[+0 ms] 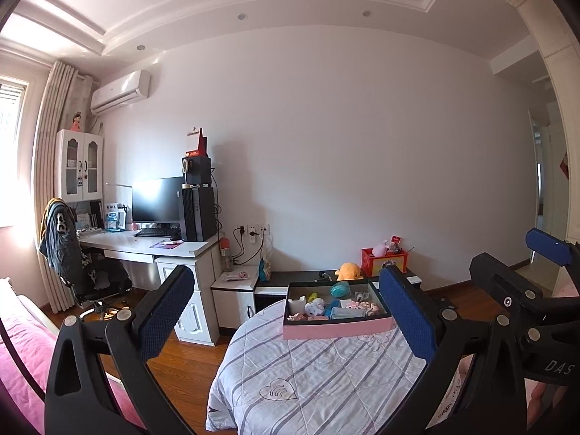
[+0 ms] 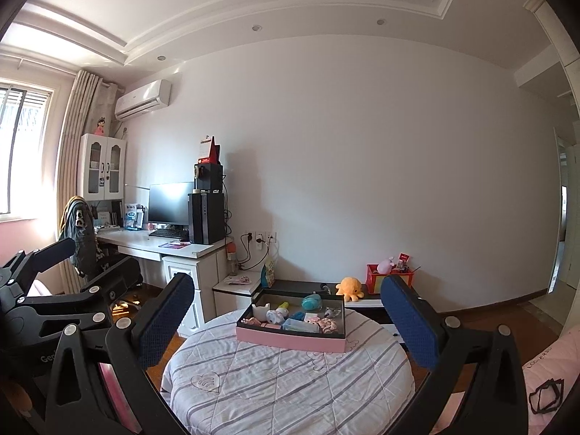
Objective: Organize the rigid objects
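Both of my tools are spread wide and hold nothing: my left tool (image 1: 286,311) and my right tool (image 2: 288,320), each with blue bumpy pads. Between their tips sits the pink flat box (image 1: 335,328) full of small toys (image 2: 277,313). It rests near the far edge of the round bed with the grey striped quilt (image 2: 290,380).

Quilt (image 2: 290,391) bare before pink box (image 2: 290,340); box top unobstructed.
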